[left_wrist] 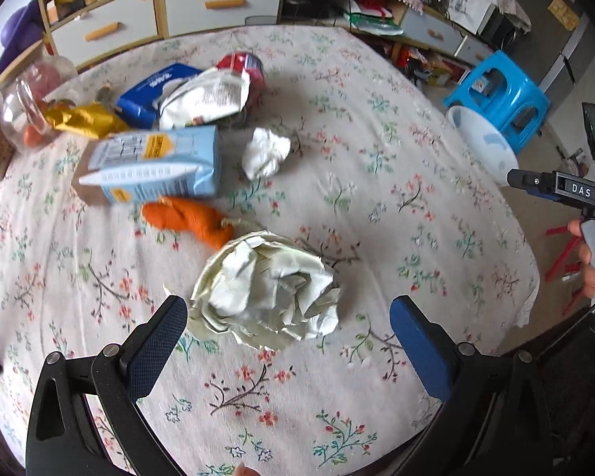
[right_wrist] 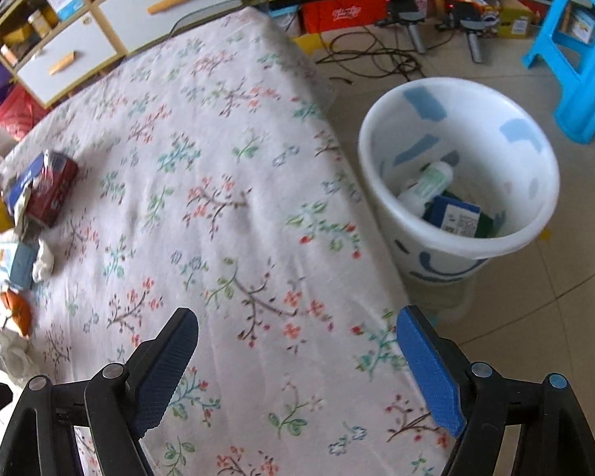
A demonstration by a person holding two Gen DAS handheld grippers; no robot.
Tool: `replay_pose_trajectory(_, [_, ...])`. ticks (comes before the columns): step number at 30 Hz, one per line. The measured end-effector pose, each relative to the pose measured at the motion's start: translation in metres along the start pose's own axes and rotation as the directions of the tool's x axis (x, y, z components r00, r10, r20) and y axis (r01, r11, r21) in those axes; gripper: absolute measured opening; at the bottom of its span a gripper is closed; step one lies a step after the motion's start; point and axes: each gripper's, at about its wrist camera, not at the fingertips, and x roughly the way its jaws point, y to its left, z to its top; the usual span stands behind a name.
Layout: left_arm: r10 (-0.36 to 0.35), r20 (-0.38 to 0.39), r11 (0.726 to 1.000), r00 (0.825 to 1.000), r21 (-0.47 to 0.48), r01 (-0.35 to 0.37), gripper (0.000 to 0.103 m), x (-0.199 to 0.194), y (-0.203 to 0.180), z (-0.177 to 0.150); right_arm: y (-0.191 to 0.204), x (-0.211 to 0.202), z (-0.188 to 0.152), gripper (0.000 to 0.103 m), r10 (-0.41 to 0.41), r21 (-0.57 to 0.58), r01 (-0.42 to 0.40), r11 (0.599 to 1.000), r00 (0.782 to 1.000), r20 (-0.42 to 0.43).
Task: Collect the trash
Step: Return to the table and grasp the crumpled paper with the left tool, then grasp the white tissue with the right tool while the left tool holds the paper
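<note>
Light, springy paper wad [left_wrist: 267,291] on tabletop [left_wrist: 377,182], between wide empty left tongs [left_wrist: 287,331]: pinch across crumpled middle; right tongs [right_wrist: 297,353] wide, empty.

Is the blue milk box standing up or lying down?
Lying down. The blue carton rests on its long side on the flowery tablecloth, its gabled top pointing sideways.

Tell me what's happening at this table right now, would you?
A person is clearing trash with a handheld gripper in each hand. The left gripper is open over a big crumpled paper ball on the floral tablecloth, not gripping it yet. The right gripper is open and empty near the table edge. The white bin on the floor holds some items; a blue carton and other scraps remain on the table.
</note>
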Motion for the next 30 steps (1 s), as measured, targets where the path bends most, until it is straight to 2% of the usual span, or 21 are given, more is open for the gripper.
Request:
replay_pose_trajectory(5, [-0.007,-0.027,0.997,1.000,-0.081,0.005,0.102,0.010,0.013,-0.002,0.015,0.009,-0.005,0.086,-0.017,-0.037,0.017,0.999,1.000,-0.021])
replay_pose_trajectory(8, [-0.027,-0.023,0.992,0.999,-0.125,0.024,0.097,0.012,0.021,0.001,0.024,0.012,-0.007,0.086,-0.020,-0.056,0.019,0.998,0.999,-0.031])
replay_pose_trajectory(10, [-0.042,-0.027,0.989,0.999,-0.141,0.038,0.088,0.014,0.026,0.003,0.030,0.014,-0.009,0.086,-0.020,-0.072,0.018,0.997,0.999,-0.036])
replay_pose_trajectory(12, [-0.048,-0.029,0.986,0.998,-0.162,0.042,0.062,0.016,0.030,0.003,0.036,0.017,-0.009,0.086,-0.022,-0.086,0.018,0.996,0.999,-0.039])
replay_pose_trajectory(15, [-0.076,-0.008,0.979,0.997,-0.192,0.073,0.042,0.011,0.038,0.004,0.043,0.020,-0.009,0.086,-0.020,-0.094,0.016,0.995,0.999,-0.044])
replay_pose_trajectory(18, [-0.081,0.026,0.978,0.996,-0.192,0.084,0.032,0.000,0.041,0.005,0.053,0.024,-0.006,0.086,-0.012,-0.097,0.007,0.995,0.999,-0.049])
replay_pose_trajectory(23, [-0.070,0.077,0.971,0.995,-0.224,0.086,0.030,-0.021,0.055,0.004,0.077,0.032,0.000,0.086,0.007,-0.117,-0.013,0.993,0.999,-0.050])
replay_pose_trajectory(30, [-0.009,0.146,0.961,0.989,-0.272,0.049,0.030,-0.047,0.085,0.003,0.128,0.051,0.004,0.086,0.041,-0.186,-0.053,0.981,0.997,-0.068])
